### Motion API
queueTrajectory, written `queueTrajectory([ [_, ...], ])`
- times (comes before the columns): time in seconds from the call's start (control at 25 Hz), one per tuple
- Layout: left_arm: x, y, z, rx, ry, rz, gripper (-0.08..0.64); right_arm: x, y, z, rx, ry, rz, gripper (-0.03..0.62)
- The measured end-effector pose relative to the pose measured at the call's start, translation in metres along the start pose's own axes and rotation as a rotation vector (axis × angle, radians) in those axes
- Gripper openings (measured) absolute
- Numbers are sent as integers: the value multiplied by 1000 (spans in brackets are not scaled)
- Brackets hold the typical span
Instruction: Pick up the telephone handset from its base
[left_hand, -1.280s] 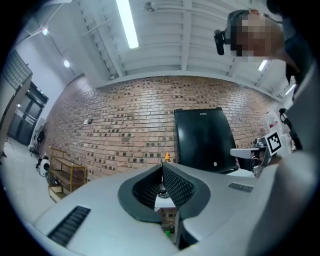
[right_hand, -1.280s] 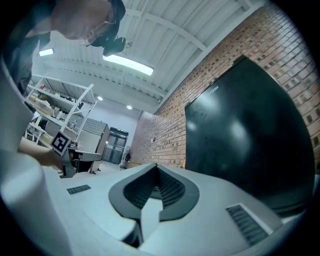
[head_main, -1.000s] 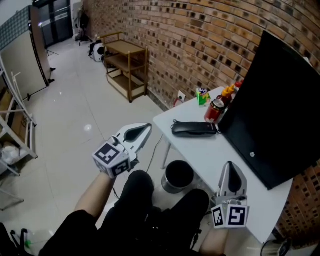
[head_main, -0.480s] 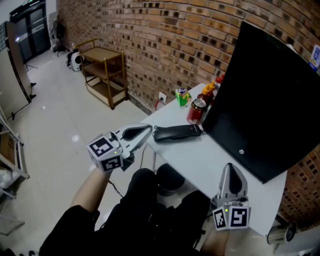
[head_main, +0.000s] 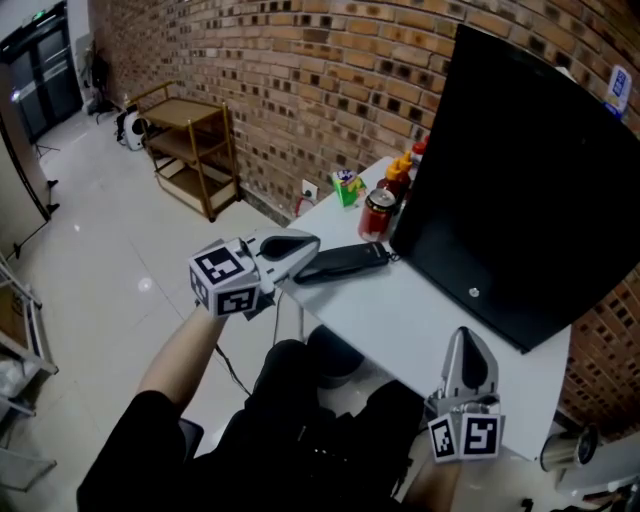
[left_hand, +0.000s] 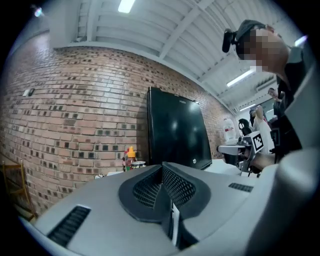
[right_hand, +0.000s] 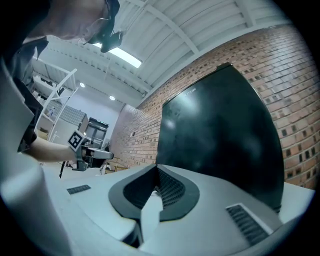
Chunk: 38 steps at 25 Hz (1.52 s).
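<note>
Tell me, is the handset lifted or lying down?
Lying down: the handset rests flat on the table, near the can.

No lettering, label or number can be read anywhere.

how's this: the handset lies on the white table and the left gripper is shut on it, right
No: the left gripper is shut on nothing, as the left gripper view shows. The handset lies on the white table.
</note>
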<state>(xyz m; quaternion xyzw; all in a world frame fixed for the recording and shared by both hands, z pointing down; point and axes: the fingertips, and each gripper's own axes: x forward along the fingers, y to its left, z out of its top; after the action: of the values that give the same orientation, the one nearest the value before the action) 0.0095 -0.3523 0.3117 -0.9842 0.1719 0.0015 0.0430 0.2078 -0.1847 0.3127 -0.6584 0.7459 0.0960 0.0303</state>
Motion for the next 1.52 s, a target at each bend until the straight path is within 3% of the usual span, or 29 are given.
queueTrajectory([
  [0.08, 16, 7, -3, -13, 50, -23, 20, -2, -3, -2, 4, 3, -11, 9],
  [0.2, 37, 8, -14, -15, 148, -86, 100, -4, -6, -2, 3, 9, -23, 9],
  [0.36, 55, 5, -40, 1, 310, -147, 260, -4, -7, -3, 1, 9, -25, 9],
  [0.48, 63, 6, -57, -11, 407, -169, 262, -2, -7, -6, 5, 9, -22, 9],
  [0.64, 69, -1, -78, -6, 565, -244, 379, 0, -6, -10, 8, 14, -22, 9],
  [0.76, 75, -1, -87, 19, 634, -242, 380, 0, -10, -11, 12, 14, -24, 9],
  [1.08, 83, -9, -100, -14, 730, -263, 369, 0, -18, -14, 27, 9, -15, 9],
  [1.24, 85, -7, -101, -22, 738, -248, 274, 0, -20, -13, 33, 3, -9, 9],
  [1.52, 85, -6, -100, -39, 718, -238, 259, 0, -18, -14, 27, 12, 0, 9],
])
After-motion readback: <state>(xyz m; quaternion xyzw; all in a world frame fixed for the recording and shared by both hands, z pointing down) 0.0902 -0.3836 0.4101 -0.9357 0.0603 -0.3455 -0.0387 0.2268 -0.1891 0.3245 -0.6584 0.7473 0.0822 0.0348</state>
